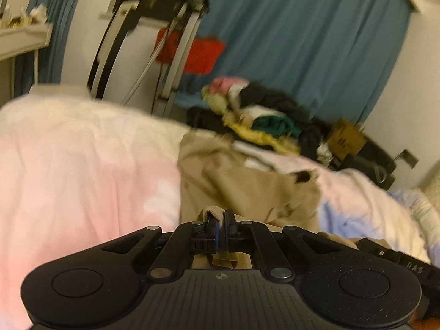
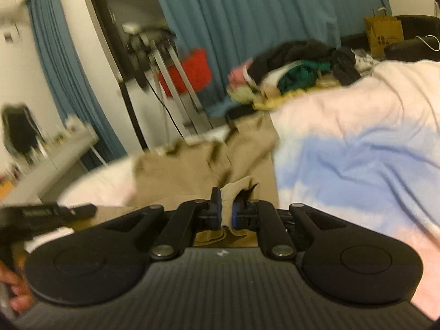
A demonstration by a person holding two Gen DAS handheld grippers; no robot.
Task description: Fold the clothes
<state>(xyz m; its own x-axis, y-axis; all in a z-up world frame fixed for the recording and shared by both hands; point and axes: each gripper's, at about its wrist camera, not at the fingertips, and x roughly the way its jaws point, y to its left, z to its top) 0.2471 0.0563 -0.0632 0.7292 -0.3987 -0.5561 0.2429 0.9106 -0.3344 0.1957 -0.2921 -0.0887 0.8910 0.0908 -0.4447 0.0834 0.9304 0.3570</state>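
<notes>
A pair of tan trousers (image 1: 236, 176) lies stretched over a bed with a pink, white and blue cover (image 1: 82, 170). My left gripper (image 1: 221, 220) is shut on a fold of the tan cloth at its near end. The trousers also show in the right wrist view (image 2: 178, 173), running away toward the bed's far edge. My right gripper (image 2: 227, 206) is shut on another bunch of the same tan cloth. The other gripper shows at the left edge of the right wrist view (image 2: 41, 214). Both views are blurred by motion.
A heap of mixed clothes (image 1: 261, 112) lies at the far end of the bed, also in the right wrist view (image 2: 297, 66). Blue curtains (image 1: 302, 41), a red box (image 1: 198, 52), a metal stand (image 2: 170, 82), a brown paper bag (image 2: 383, 35) and a white shelf (image 2: 55, 154) stand beyond.
</notes>
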